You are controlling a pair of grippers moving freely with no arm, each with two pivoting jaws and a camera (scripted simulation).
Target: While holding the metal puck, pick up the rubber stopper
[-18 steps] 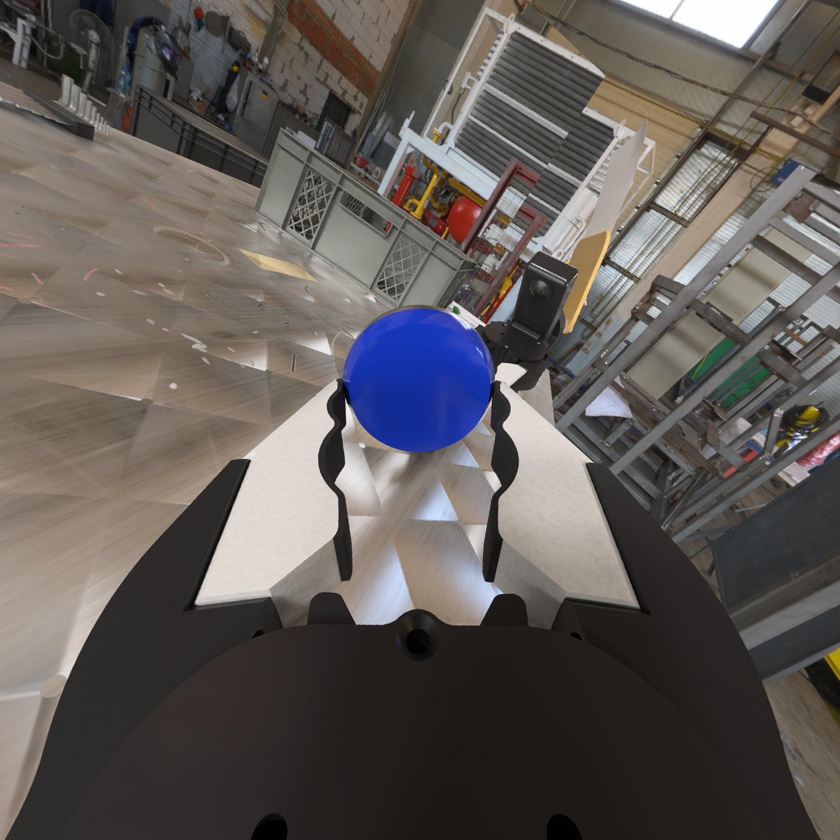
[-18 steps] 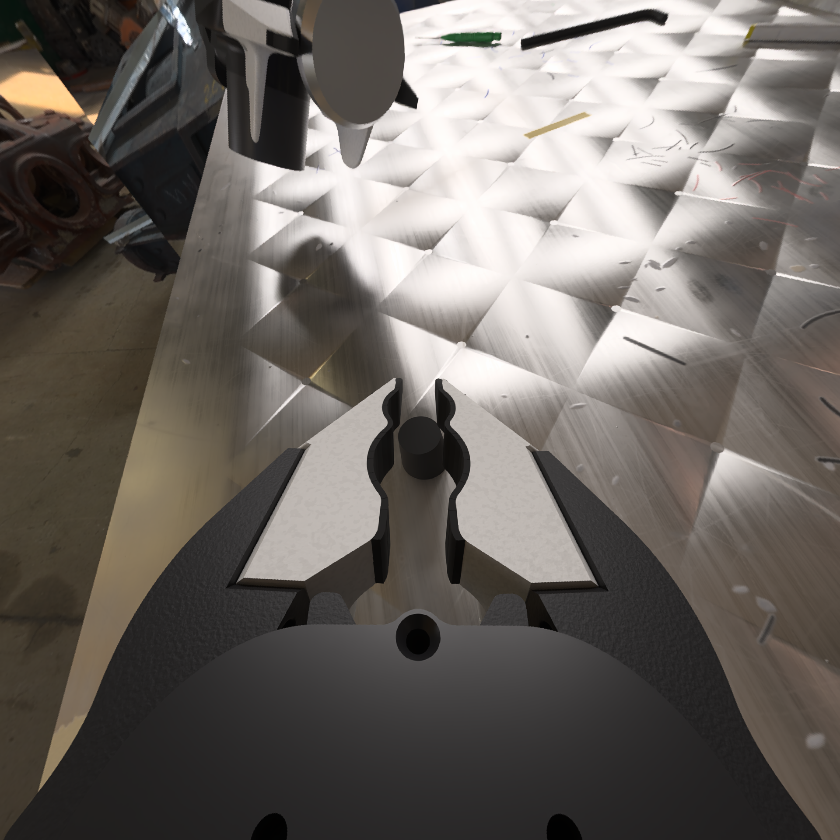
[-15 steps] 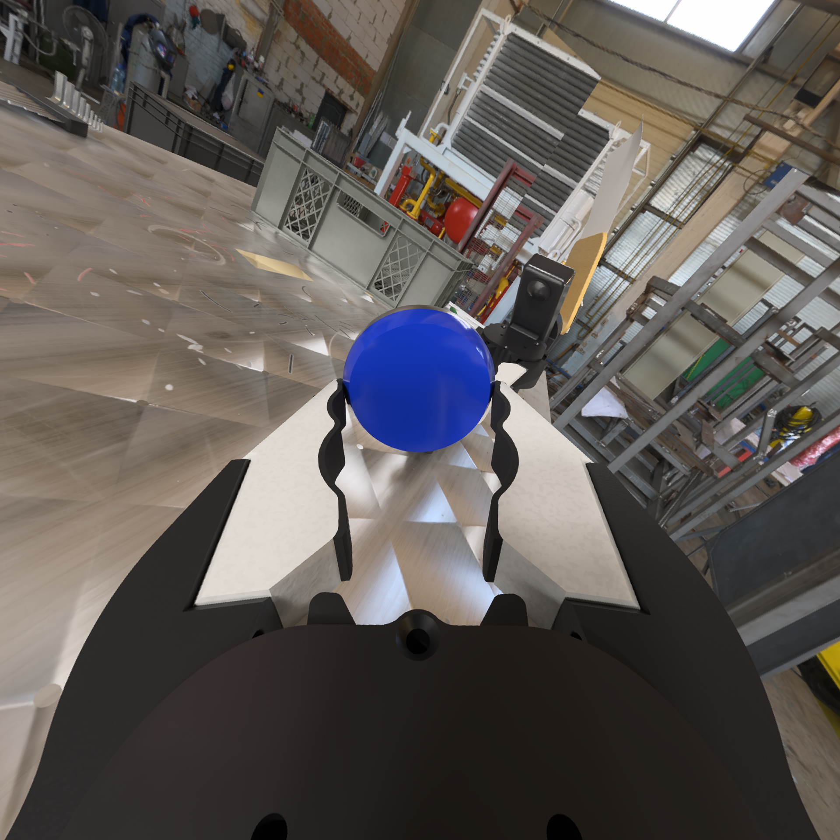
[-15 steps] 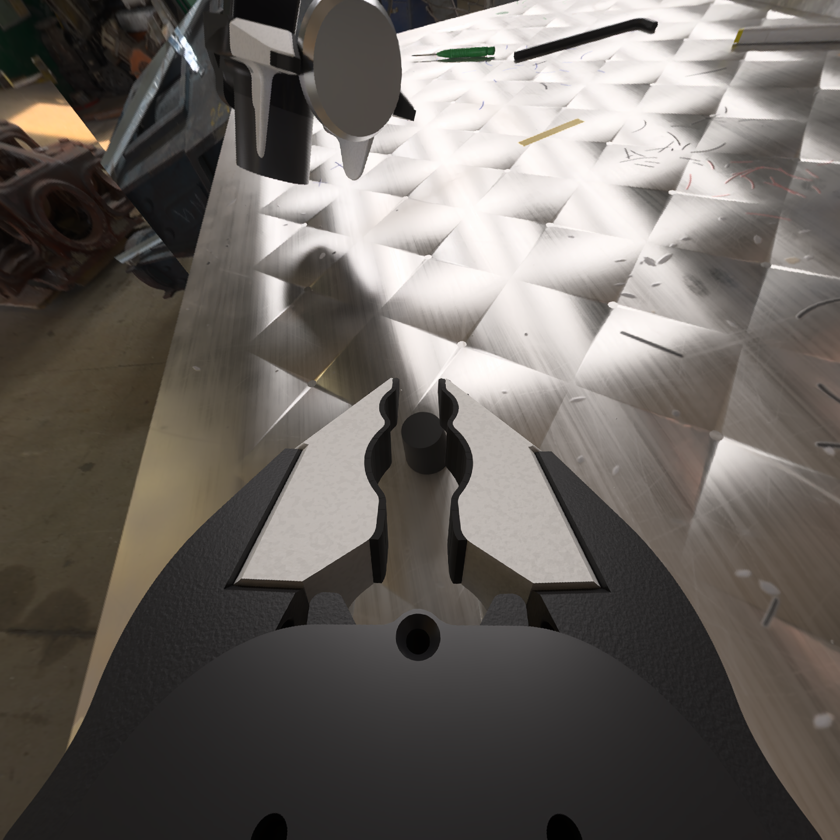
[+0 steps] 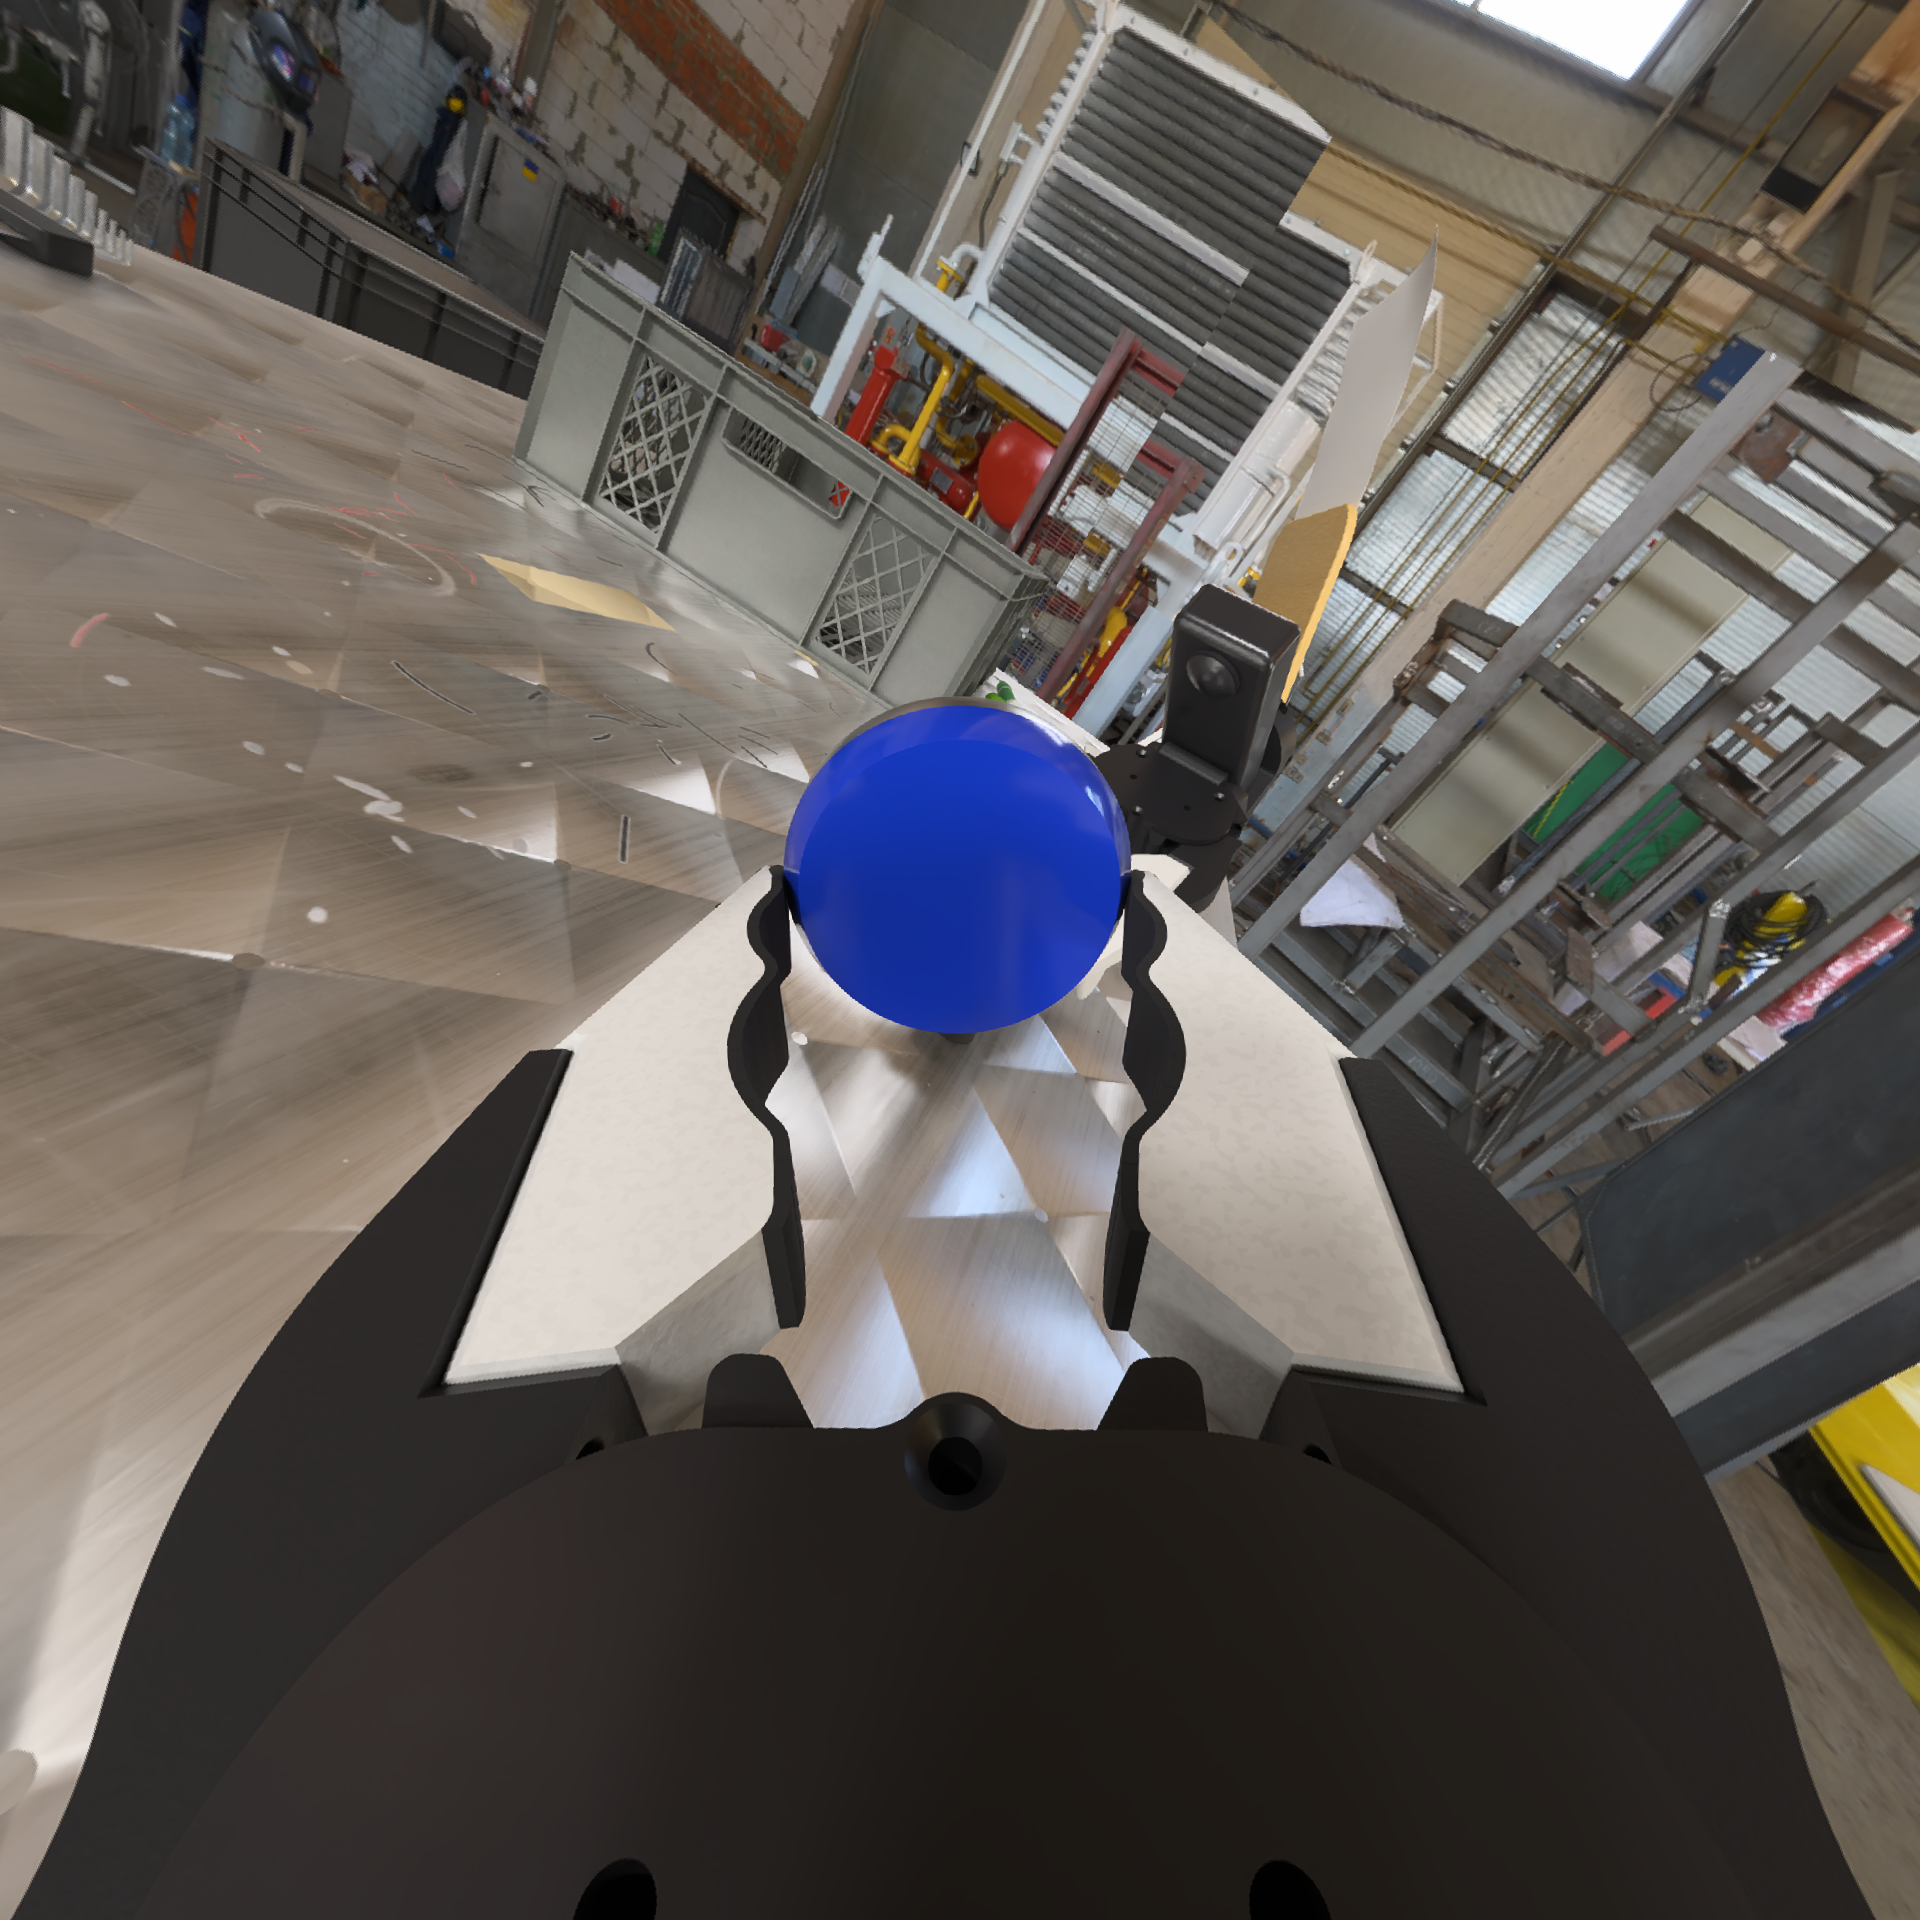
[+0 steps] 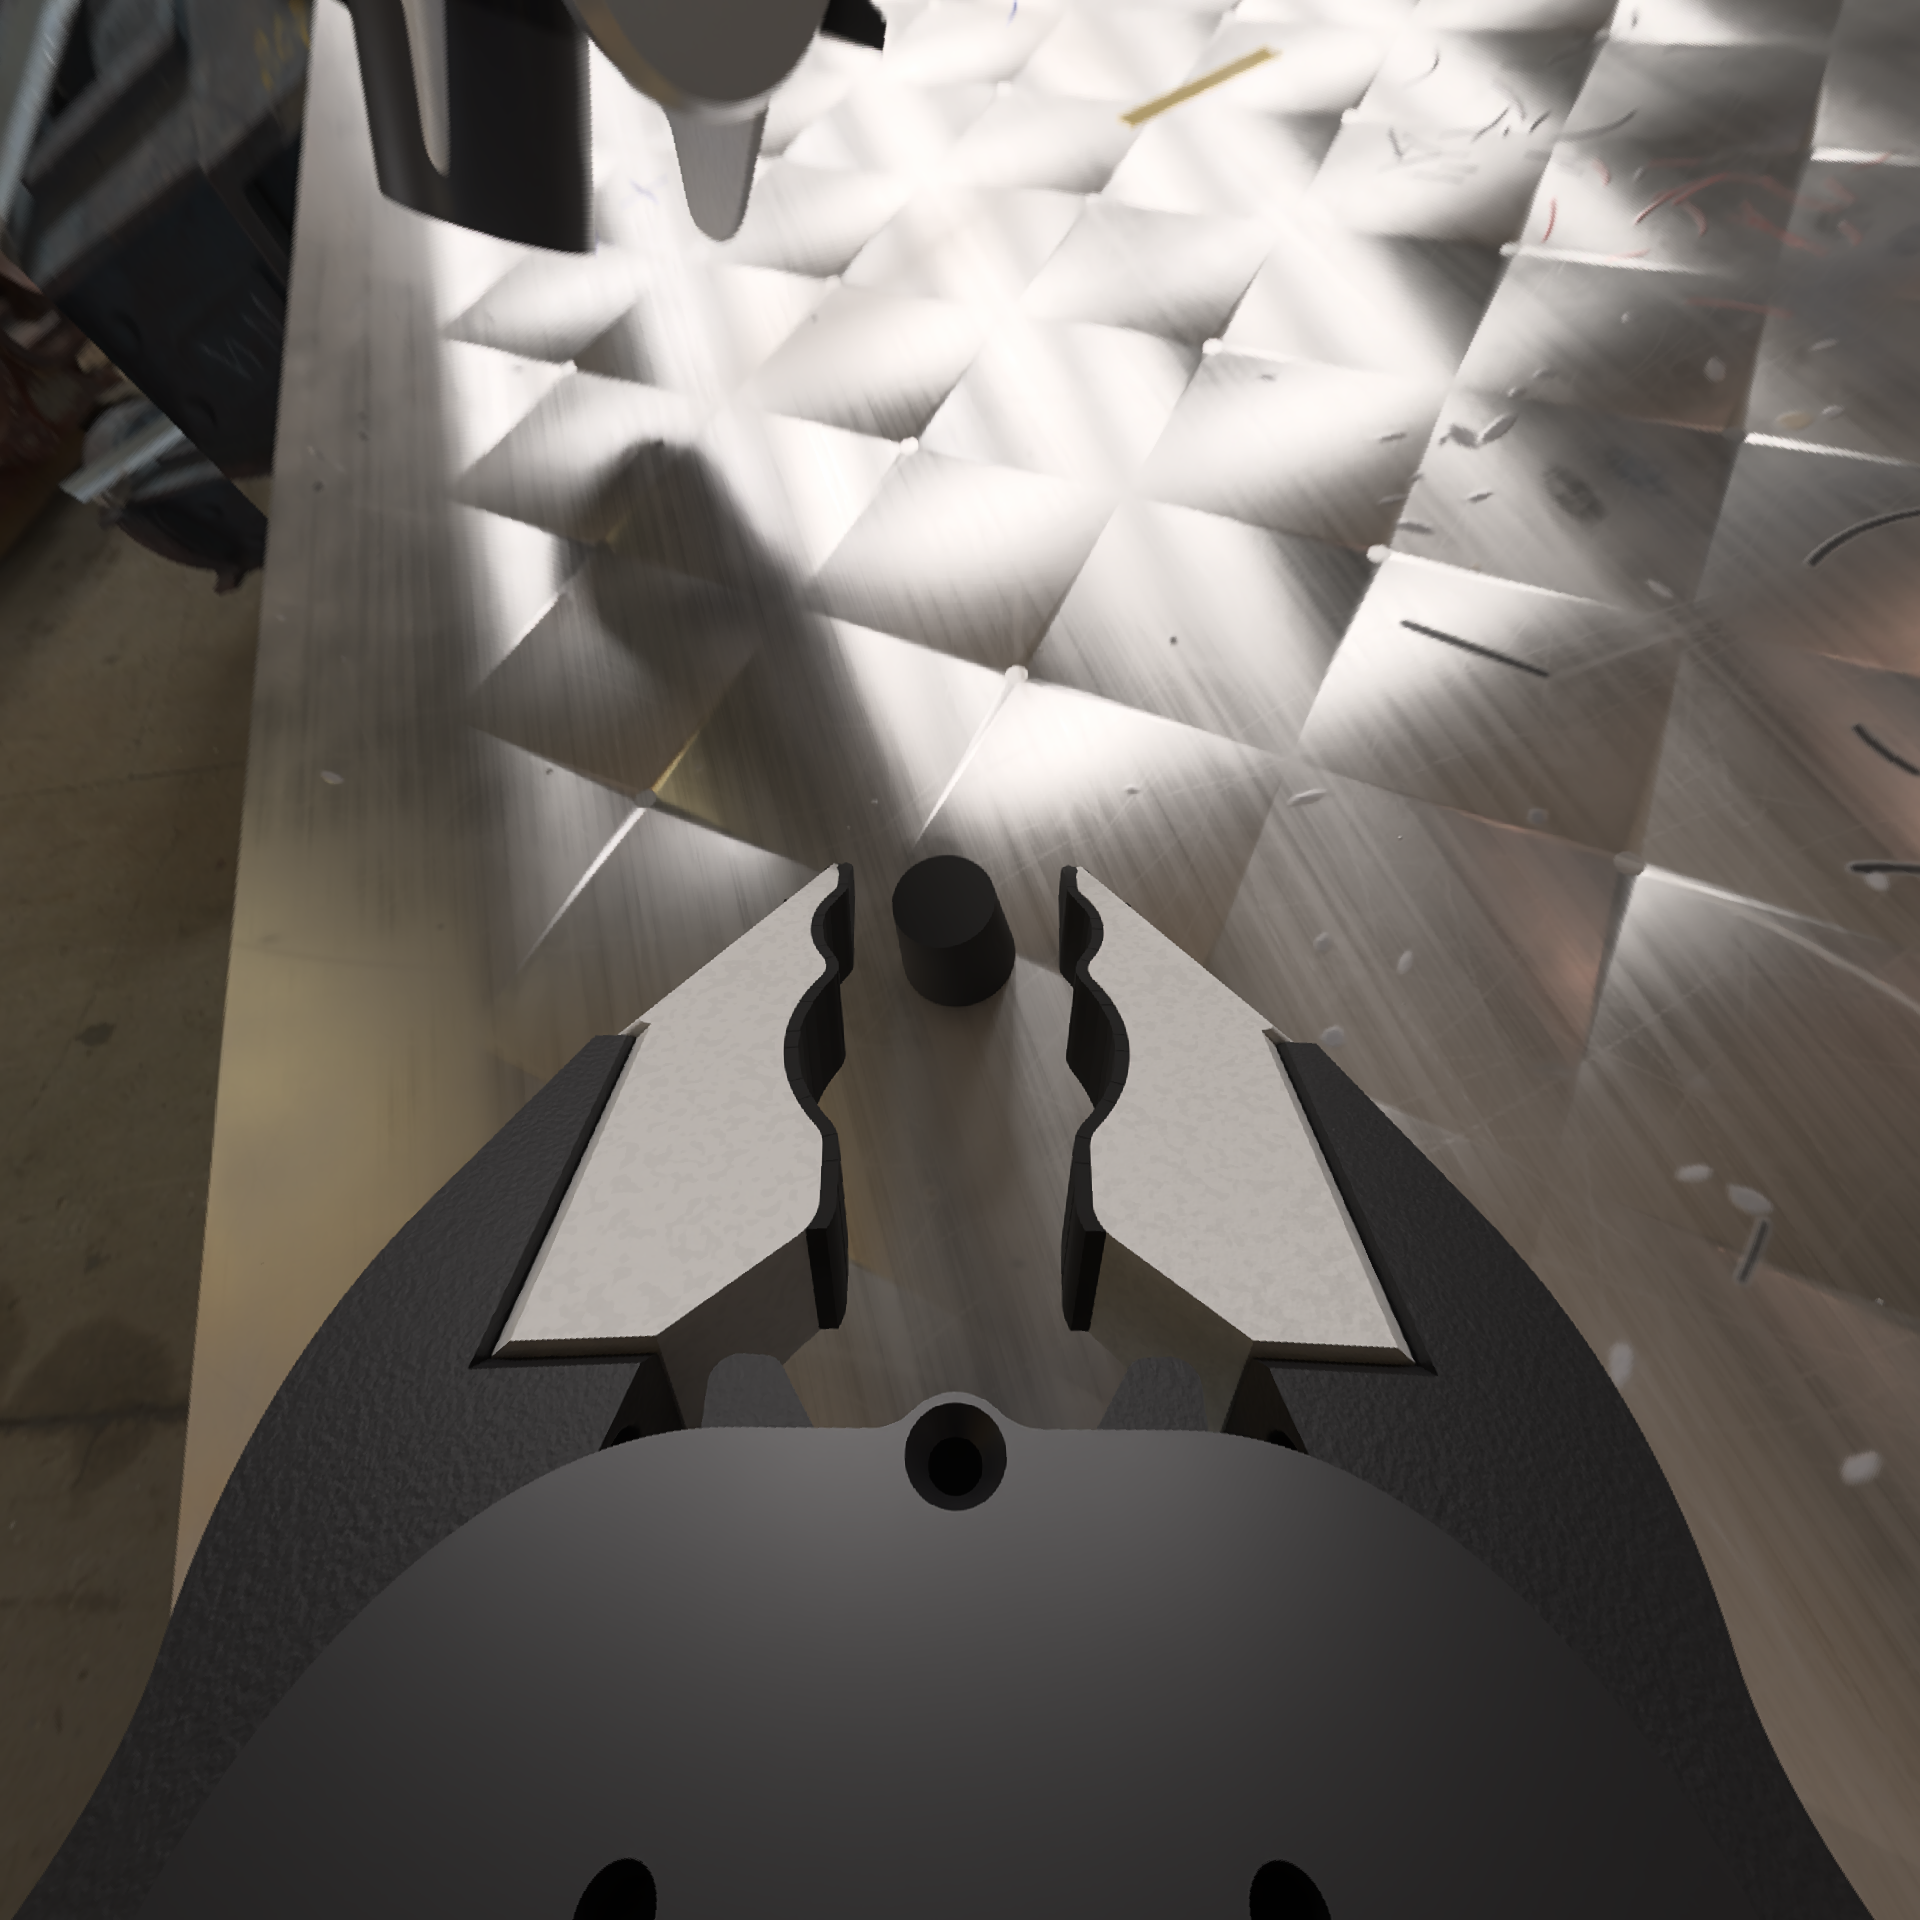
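Observation:
My left gripper [image 5: 956, 883] is shut on the metal puck [image 5: 956, 873], a disc with a blue face, held above the steel table [image 5: 312, 831]. In the right wrist view the puck [image 6: 707, 42] shows grey at the top edge, in the left gripper [image 6: 478, 104]. My right gripper [image 6: 956, 883] is open low over the table. The black rubber stopper [image 6: 951, 945] stands upright on the table between its fingertips, with a gap on each side. The right gripper also shows beyond the puck in the left wrist view [image 5: 1216, 727].
The table's left edge [image 6: 275, 727] runs close to the stopper, with floor below. A grey plastic crate [image 5: 748, 520] stands on the far table. A brass strip [image 6: 1195, 88] and metal shavings [image 6: 1475, 644] lie to the right. Steel racks [image 5: 1610, 831] stand beyond.
My right gripper's fingers have spread apart from the stopper, which now stands free between them. The view has dropped closer to the table. My left gripper keeps the puck, barely shifted.

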